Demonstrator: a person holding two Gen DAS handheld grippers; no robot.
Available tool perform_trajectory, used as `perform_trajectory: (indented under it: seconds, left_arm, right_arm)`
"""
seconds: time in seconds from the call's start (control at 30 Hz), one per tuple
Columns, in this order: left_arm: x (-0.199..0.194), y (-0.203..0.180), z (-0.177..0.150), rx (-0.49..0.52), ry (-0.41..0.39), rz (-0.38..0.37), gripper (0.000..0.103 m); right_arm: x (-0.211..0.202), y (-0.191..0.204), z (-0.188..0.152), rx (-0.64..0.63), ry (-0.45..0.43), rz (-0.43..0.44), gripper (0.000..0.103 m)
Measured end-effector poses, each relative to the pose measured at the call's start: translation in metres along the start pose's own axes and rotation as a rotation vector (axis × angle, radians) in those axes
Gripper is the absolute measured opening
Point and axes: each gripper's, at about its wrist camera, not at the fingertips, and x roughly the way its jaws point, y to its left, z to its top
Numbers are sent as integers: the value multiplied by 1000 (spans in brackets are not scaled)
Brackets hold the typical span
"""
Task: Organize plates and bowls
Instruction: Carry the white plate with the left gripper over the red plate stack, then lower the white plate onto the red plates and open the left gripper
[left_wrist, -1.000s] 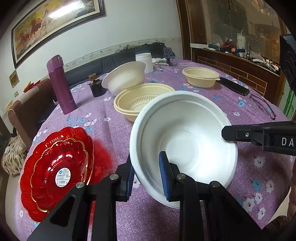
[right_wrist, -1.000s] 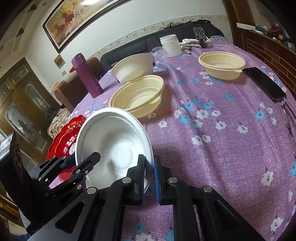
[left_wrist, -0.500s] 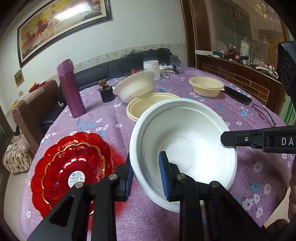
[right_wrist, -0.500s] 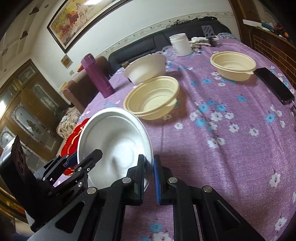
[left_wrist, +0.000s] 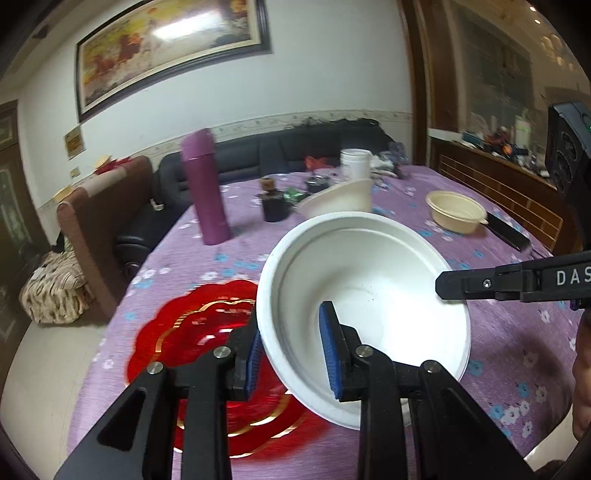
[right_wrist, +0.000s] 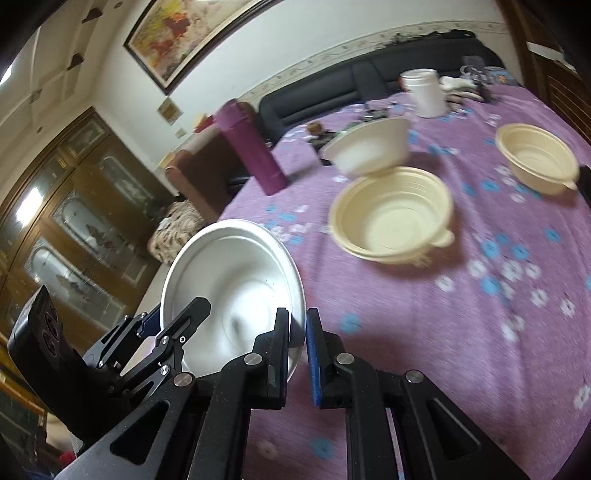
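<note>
We clamp our left gripper (left_wrist: 291, 350) and right gripper (right_wrist: 297, 350) on the white bowl's (left_wrist: 373, 295) opposite rims. It hangs tilted above the red plate (left_wrist: 195, 332).

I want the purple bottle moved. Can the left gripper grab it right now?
Probably not yet: the left gripper is shut on the white bowl, which the right gripper also holds. The purple bottle stands farther back.

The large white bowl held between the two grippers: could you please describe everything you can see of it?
The large white bowl is round, plain and matte, like moulded foam or paper pulp, with a stepped ring inside and a few dark specks. It is empty, tilted, and lifted clear of the purple flowered tablecloth, partly above the red plate. The left gripper clamps its near rim, one blue pad inside and one outside; the right gripper pinches the opposite rim.
</note>
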Motion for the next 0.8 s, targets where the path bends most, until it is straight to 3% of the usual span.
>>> perform_trajectory:
  seconds: [0.43, 0.8]
  left_arm:
    - [20, 70, -13, -118, 62, 123, 27]
    - [51, 96, -30, -179, 138, 155, 27]
  right_arm:
    - [89, 46, 18, -46, 108, 35, 12]
    - [135, 53, 16, -56, 174, -1, 13]
